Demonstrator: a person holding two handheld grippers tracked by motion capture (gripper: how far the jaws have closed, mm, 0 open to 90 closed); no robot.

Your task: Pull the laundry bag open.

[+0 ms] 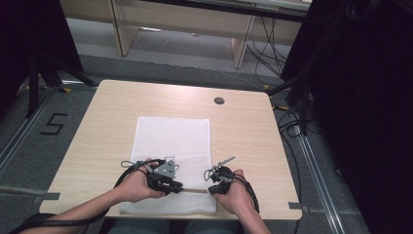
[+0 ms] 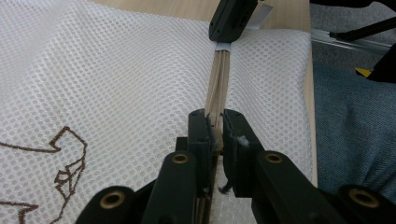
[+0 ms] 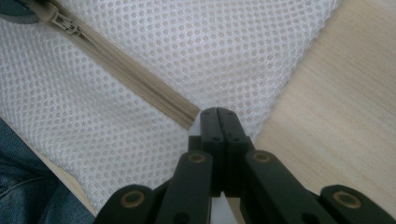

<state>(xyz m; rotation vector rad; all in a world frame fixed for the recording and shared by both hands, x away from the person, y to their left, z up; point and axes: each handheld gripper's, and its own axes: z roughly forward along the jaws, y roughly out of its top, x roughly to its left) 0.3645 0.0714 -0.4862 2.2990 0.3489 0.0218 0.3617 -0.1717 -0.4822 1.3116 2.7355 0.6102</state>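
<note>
Left gripper has its two black jaws pinched on the beige zipper of a white mesh laundry bag, clamping what looks like the slider end of the zip between the pads. From the left gripper view the zipper tape runs straight ahead from those jaws to the right gripper, which sits at the tape's far end near the bag's edge. A brown line drawing is printed on the mesh to one side of the left jaws.

Right gripper has its jaws pressed fully together at the closed end of the zipper, on the mesh right beside the tape's tip; whether a fold of fabric is caught between them cannot be told. The zipper slider shows at the other end of the tape in that view.

Seen from above, the bag lies flat in the middle of a light wooden table, its zipper along the near edge, with the left gripper and right gripper both at that edge, facing each other and near together. A round grey cable port sits in the tabletop beyond the bag, well apart from it. Nothing lies between the grippers and the bag. Black cables trail on the floor to the right of the table.
</note>
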